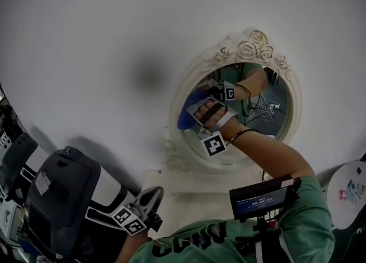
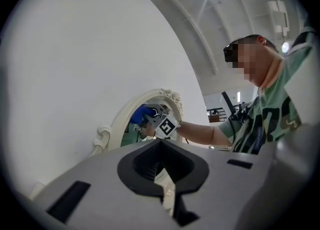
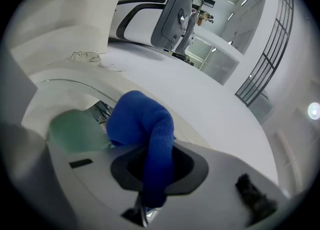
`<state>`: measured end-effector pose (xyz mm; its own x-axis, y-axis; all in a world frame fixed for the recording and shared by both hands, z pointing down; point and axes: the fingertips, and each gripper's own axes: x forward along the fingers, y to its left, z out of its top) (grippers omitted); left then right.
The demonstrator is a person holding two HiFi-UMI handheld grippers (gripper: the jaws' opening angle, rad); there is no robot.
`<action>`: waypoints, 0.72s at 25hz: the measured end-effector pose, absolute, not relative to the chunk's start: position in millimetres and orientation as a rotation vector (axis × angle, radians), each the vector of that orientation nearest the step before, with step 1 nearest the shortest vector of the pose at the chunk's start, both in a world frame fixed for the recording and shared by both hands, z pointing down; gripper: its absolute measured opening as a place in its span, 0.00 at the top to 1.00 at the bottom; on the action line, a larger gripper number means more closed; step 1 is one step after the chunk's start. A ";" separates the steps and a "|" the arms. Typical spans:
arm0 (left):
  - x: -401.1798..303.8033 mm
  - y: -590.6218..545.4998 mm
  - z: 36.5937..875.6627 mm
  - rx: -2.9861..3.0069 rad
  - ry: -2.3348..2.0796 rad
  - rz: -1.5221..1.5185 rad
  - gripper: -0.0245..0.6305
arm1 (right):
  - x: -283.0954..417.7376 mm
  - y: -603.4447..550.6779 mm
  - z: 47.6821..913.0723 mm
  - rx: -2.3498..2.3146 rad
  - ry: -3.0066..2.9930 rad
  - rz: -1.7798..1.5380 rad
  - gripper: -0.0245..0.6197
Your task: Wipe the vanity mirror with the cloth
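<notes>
An oval vanity mirror [image 1: 273, 107] in an ornate white frame [image 1: 251, 44] leans against the white wall. My right gripper [image 1: 201, 113] is shut on a blue cloth [image 1: 187, 114] and holds it against the left part of the glass. From the right gripper view the cloth [image 3: 145, 129] bulges out of the jaws and hides the fingertips, with the mirror glass [image 3: 75, 129] just beside it. My left gripper [image 1: 150, 202] hangs low at the front left, away from the mirror, shut with nothing in it. Its own view shows the mirror frame [image 2: 117, 121] and the cloth [image 2: 141, 112] ahead.
A white shelf [image 1: 194, 184] carries the mirror. A grey, white and black machine [image 1: 57, 199] stands at the lower left. A small screen [image 1: 263, 199] rides on the person's chest. A round white object [image 1: 349, 193] sits at the right edge.
</notes>
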<state>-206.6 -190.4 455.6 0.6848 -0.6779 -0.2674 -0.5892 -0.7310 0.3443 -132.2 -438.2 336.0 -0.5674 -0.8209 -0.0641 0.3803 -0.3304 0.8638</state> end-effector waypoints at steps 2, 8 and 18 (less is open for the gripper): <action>-214.0 -187.8 458.3 2.655 -1.044 -0.569 0.96 | -137.2 -444.4 339.6 0.644 -1.082 -1.960 0.89; -210.8 -191.7 457.6 2.652 -1.035 -0.566 0.96 | -119.3 -446.1 340.7 0.627 -1.075 -1.942 0.89; -165.4 -205.6 453.0 2.702 -0.869 -0.525 0.96 | 52.8 -436.7 348.2 0.711 -0.995 -1.740 0.89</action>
